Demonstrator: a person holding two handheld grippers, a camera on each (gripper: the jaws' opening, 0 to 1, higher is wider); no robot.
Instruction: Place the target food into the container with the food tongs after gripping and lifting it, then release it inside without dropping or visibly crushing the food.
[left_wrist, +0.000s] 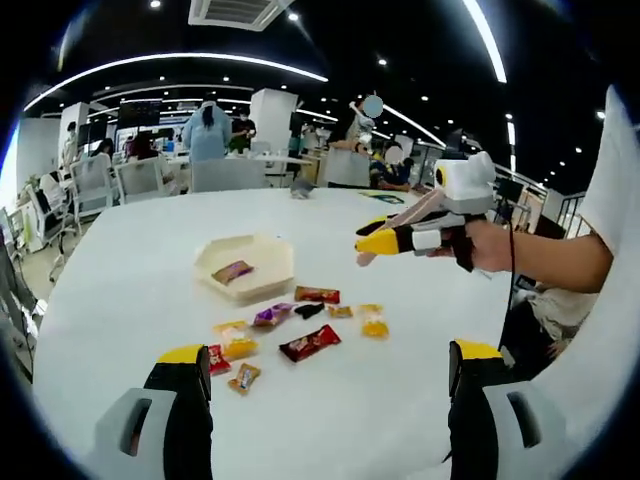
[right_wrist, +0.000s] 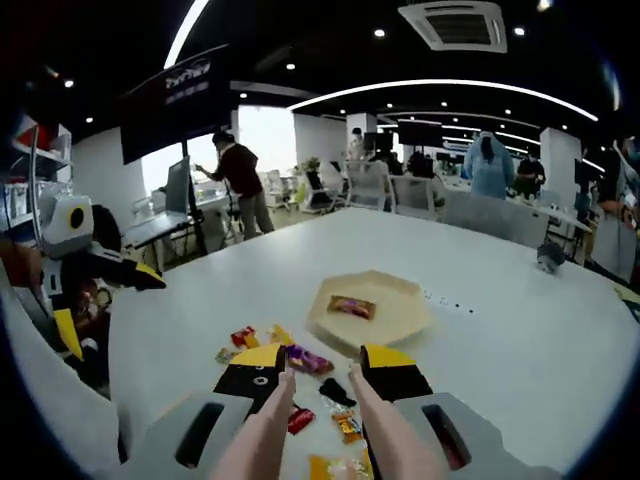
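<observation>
Right now your left gripper, black-jawed with yellow tips, hangs released over the near edge of the round white table, its jaws spread wide with nothing between them. Ahead of it lies the loose scatter of wrapped snacks: a long red packet, a purple one, a small black one, a clear yellow one and a few orange and gold pieces near your left jaw. Just beyond the scatter sits the cream hexagonal paper tray, and one wrapped brown-and-purple snack already lies inside it.

In the left gripper view your right gripper floats above the table to the right, held in your hand, with the pale tongs running forward through its yellow-tipped jaws.

In the right gripper view those flesh-coloured plastic food tongs rise between the jaws; the claw is clenched on them, while the two arms stand slightly apart at the tips with no food between them. The tips hover over the snack pile, near the black piece and the purple packet, though you cannot tell whether they touch anything. The tray lies just past the pile, its snack resting near the middle. Your left gripper shows at the far left edge. People stand and sit at desks behind the table.
</observation>
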